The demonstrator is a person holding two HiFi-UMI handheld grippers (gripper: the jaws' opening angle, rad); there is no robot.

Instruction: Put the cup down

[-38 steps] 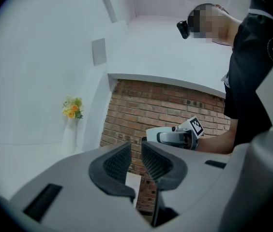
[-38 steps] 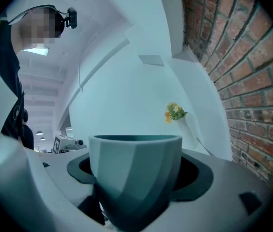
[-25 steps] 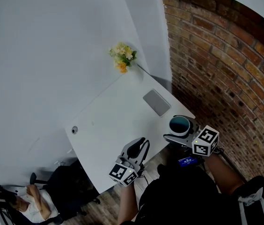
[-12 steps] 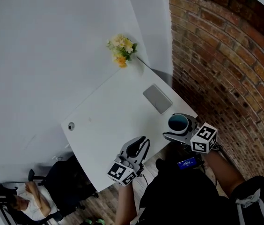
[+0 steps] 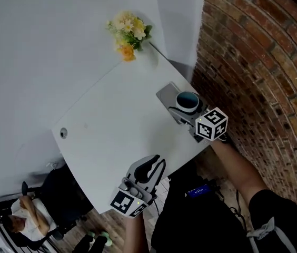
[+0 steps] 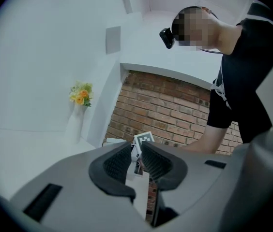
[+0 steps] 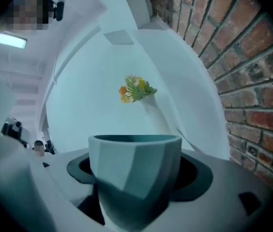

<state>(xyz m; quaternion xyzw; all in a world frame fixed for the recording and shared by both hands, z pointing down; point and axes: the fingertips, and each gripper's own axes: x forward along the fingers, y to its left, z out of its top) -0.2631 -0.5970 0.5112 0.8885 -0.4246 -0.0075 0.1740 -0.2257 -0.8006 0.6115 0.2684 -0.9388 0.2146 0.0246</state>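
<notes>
1. At the far lower left a seated person (image 5: 30, 217) with folded arms is partly cut off by the edge of the head view.
2. A small round fitting (image 5: 62, 133) sits near the left edge of the white tabletop (image 5: 111, 136); it is too small for me to tell what it is.
3. My left gripper (image 5: 156, 162) hangs off the table's near edge. Its ribbed dark pads (image 6: 118, 162) are drawn almost together with only a thin slit between them, and nothing is in it.
4. A small bunch of yellow and cream flowers (image 5: 126, 28) stands at the table's far corner against the white wall (the white vase shows only in the left gripper view).
5. A dark device with a blue-lit screen (image 5: 197, 191) sits at my waist, and its print is too small to read.
6. A flat grey rectangular pad (image 5: 164, 95) lies by the table's right edge, half covered from above.
7. The faceted pale grey-blue cup (image 5: 187, 101) with a dark teal inside is upright over that pad. My right gripper (image 7: 135, 170) has its jaws spread wide and pressed to the cup's two sides. The cup's base is hidden, so I cannot tell whether it touches the pad.
8. The marker cube (image 5: 211, 124) shows only black-and-white squares, with no letters.
9. A red brick wall (image 5: 254, 62) fills the right.
</notes>
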